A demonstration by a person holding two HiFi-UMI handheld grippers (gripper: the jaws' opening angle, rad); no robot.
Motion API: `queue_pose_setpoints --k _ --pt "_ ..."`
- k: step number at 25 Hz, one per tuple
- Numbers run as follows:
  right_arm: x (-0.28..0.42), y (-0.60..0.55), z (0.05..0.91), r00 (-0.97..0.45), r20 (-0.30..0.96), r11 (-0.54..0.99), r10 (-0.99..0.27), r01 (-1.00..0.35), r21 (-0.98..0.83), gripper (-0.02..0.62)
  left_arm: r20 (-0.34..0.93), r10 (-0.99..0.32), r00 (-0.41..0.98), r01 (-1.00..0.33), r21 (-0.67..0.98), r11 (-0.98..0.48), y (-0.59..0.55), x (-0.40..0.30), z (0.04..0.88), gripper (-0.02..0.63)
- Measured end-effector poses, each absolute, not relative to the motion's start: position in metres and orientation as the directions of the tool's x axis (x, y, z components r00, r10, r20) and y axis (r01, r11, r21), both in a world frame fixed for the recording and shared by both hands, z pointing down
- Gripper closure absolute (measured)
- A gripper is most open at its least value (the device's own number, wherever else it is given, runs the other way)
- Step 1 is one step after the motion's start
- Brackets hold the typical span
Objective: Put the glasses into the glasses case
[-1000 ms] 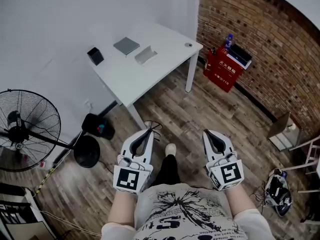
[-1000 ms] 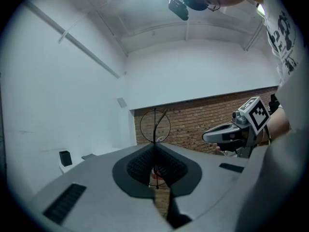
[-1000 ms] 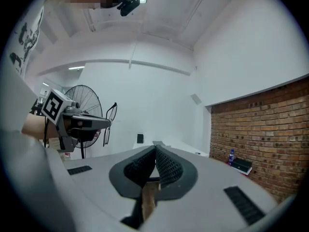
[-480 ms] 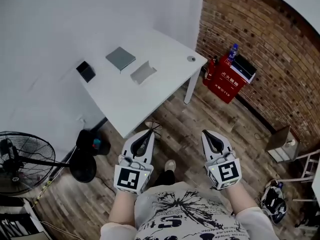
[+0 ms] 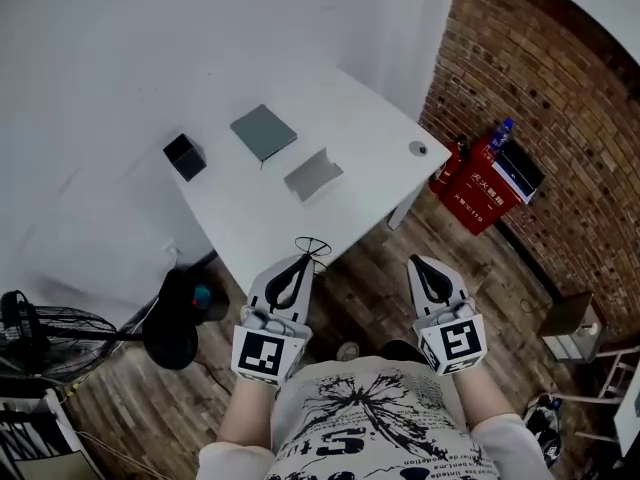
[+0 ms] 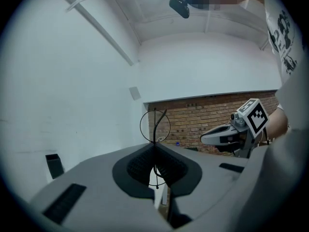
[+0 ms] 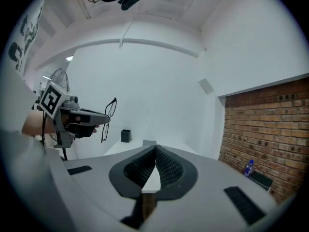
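nearing table (image 5: 262, 211), glasses (image 5: 313, 247) in left gripper (image 5: 303, 261)

Glasses (image 5: 312, 248) aloft, glasses case (image 5: 313, 175) on the table (image 5: 372, 138)
The thin black wire-rimmed glasses stand upright, pinched in the tips of the left gripper (image 5: 299, 264), one round lens rising above them; the flat grey glasses case (seemingly lying open) rests mid-table, well apart.

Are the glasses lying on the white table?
No, the glasses are pinched between the jaws of the left hand-held gripper, held up in the air off the table.
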State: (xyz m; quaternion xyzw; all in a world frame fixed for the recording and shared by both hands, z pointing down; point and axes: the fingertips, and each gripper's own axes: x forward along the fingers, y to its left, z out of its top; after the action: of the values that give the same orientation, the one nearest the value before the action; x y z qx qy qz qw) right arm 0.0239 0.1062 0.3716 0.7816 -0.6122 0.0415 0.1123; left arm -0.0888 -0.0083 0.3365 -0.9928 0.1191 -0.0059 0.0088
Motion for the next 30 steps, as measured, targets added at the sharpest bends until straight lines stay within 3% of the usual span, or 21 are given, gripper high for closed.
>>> queue_pose_setpoints --k 8,21,30 --pt "0.082 0.034 0.387 0.128 0.215 -0.109 -0.968 -0.989 0.097 0.580 0.050 -0.335 0.941 -0.332 -0.063 -0.941 -0.061 -0.041 0.352 0.592" --pt "0.181 -0.122 0.378 -0.225 0.212 0.246 -0.951 -0.966 0.078 0.580 0.049 -0.624 0.780 -0.619 -0.083 -0.781 -0.147 0.042 0.347 0.592" --pt "0.213 -0.178 0.410 -0.392 0.258 0.413 -0.883 -0.910 0.030 0.580 0.287 -0.649 0.705 -0.609 -0.224 -0.761 -0.179 0.084 0.400 0.592"
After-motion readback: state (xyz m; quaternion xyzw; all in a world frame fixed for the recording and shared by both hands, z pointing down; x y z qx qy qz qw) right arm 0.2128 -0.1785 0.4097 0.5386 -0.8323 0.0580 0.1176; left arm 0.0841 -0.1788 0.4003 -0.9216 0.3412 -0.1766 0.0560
